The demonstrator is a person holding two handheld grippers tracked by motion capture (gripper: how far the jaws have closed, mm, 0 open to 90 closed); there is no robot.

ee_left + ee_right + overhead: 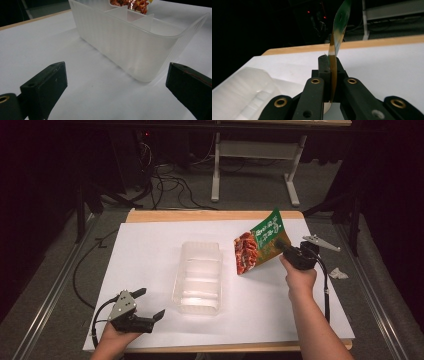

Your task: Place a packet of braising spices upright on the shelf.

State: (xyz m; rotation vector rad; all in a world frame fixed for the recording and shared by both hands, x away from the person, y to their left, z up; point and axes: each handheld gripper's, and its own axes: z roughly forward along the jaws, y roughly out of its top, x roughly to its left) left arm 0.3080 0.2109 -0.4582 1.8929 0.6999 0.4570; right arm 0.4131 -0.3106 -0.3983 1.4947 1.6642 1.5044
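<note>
A green and red snack packet hangs tilted above the white sheet, to the right of a clear plastic tray with dividers. My right gripper is shut on the packet's right edge; in the right gripper view the packet stands edge-on between the closed jaws of that gripper. My left gripper rests near the front left of the table, open and empty, its jaws pointing toward the tray. In the left gripper view the tray lies just ahead of the spread fingers.
A white sheet covers the wooden table. A crumpled scrap of paper lies off the sheet's right edge. Cables and a desk frame sit on the floor beyond the table.
</note>
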